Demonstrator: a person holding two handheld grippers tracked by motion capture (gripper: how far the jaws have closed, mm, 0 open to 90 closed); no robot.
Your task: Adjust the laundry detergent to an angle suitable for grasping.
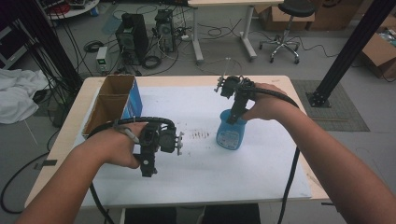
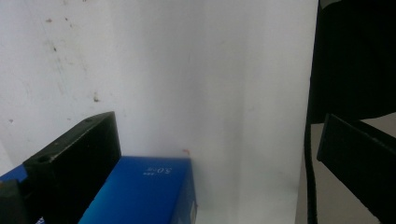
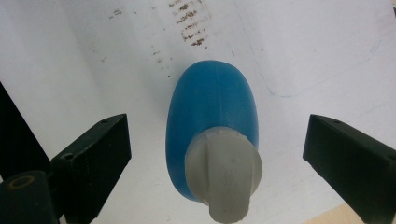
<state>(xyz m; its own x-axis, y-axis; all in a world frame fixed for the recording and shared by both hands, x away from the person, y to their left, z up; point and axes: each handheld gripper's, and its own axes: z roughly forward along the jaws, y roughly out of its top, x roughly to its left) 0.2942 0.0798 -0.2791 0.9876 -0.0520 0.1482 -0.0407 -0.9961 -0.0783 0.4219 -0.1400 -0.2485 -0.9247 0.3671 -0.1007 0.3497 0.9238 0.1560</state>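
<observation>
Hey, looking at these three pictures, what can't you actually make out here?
- Label text on the blue bottle: too small in the high view; from above in the right gripper view the label is out of sight.
- Inside of the cardboard box: its own walls shade the bottom in the high view.
- The blue box: cut off by the bottom edge and the black jaw in the left gripper view; its white print is blurred.

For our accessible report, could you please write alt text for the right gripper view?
A blue bottle with a grey cap stands on the white table, seen from above between the open right gripper. Dark smudges mark the table beyond.
</observation>
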